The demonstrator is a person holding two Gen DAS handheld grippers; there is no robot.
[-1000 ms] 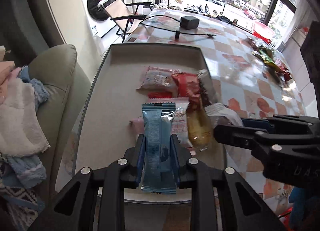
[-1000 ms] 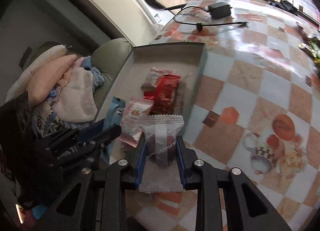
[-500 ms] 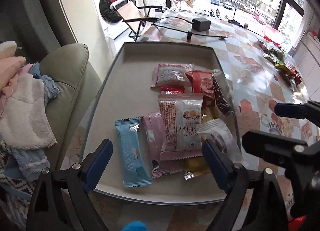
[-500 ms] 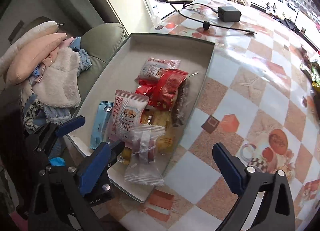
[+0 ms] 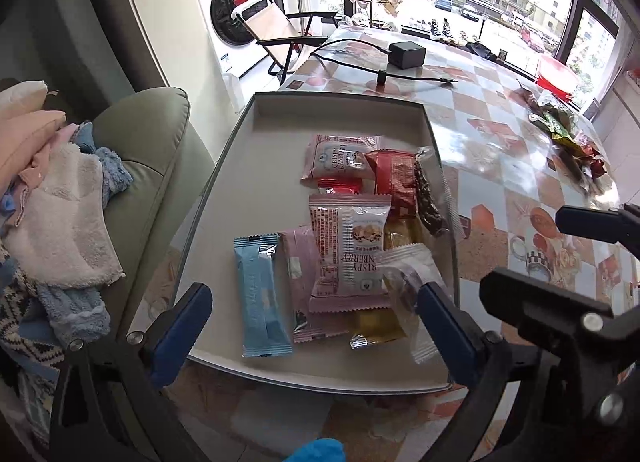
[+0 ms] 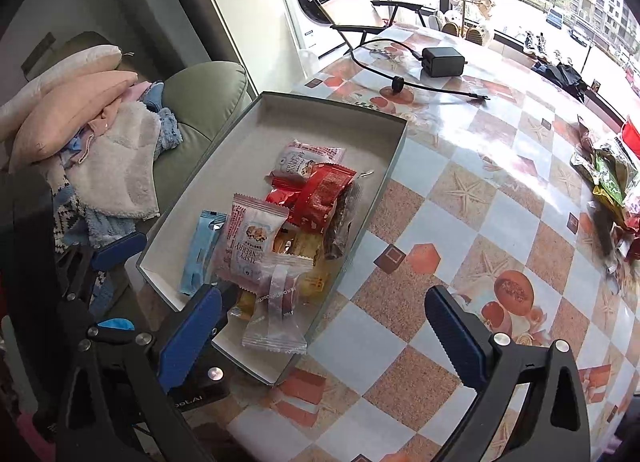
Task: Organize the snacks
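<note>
A grey shallow box [image 5: 280, 110] [image 6: 320, 110] on the table holds several snack packs. A blue bar pack [image 5: 260, 294] [image 6: 200, 250] lies at its near left. A pink cranberry pack [image 5: 348, 246] [image 6: 252, 238] and red packs [image 5: 392, 178] [image 6: 324, 194] lie in the pile. A clear pack [image 5: 408, 274] [image 6: 276, 310] lies at the box's near right, overhanging the rim. My left gripper [image 5: 316, 326] is open and empty, held above the box's near edge. My right gripper [image 6: 324, 334] is open and empty, beside the box's near right corner.
More loose snack packs [image 5: 568, 142] [image 6: 612, 178] lie at the table's far right. A black charger with cable [image 5: 406, 54] [image 6: 442, 62] lies at the far end. A green sofa with piled clothes [image 5: 60, 198] [image 6: 100, 142] stands left of the table.
Both grippers opened, dropping the blue bar pack and the clear pack into the box, then pulled back and up from the box.
</note>
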